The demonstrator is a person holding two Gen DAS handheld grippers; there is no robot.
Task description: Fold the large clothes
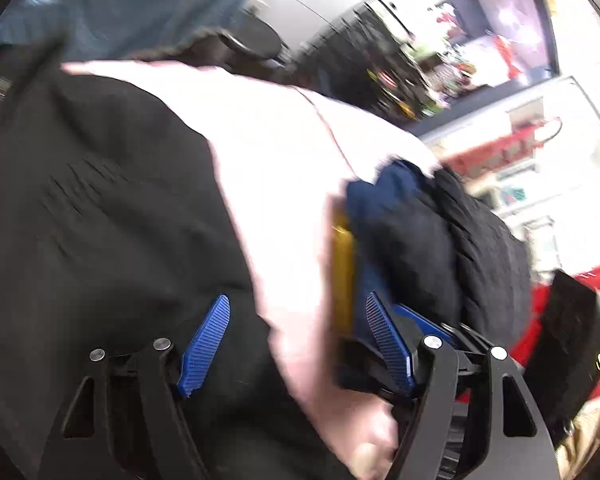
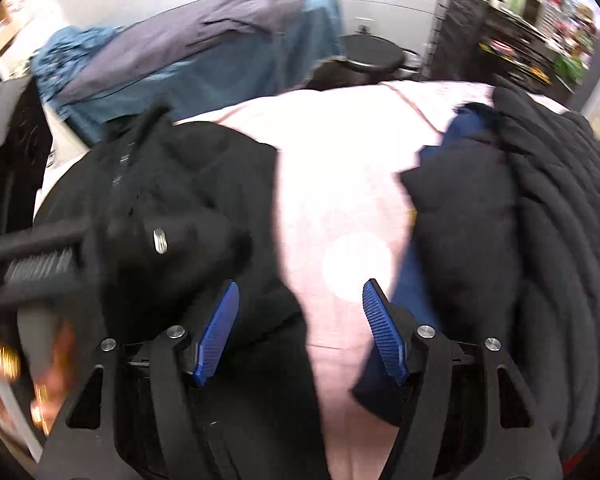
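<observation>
The right gripper [image 2: 298,330] hangs low in its frame with jaws apart and nothing between them, over a pale pink sheet [image 2: 340,184]. Left of it lies a black garment [image 2: 172,184], crumpled, with a metal zip pull [image 2: 160,241] showing. At the right edge sits a pile of a dark quilted jacket [image 2: 560,220] and navy fabric [image 2: 466,128]. No container shows. The left gripper [image 1: 296,344] also stands apart and empty, the black garment filling the left of its blurred view.

A pale pink surface [image 2: 340,184] carries a black garment [image 2: 188,200] and dark piled clothes [image 2: 500,220].
</observation>
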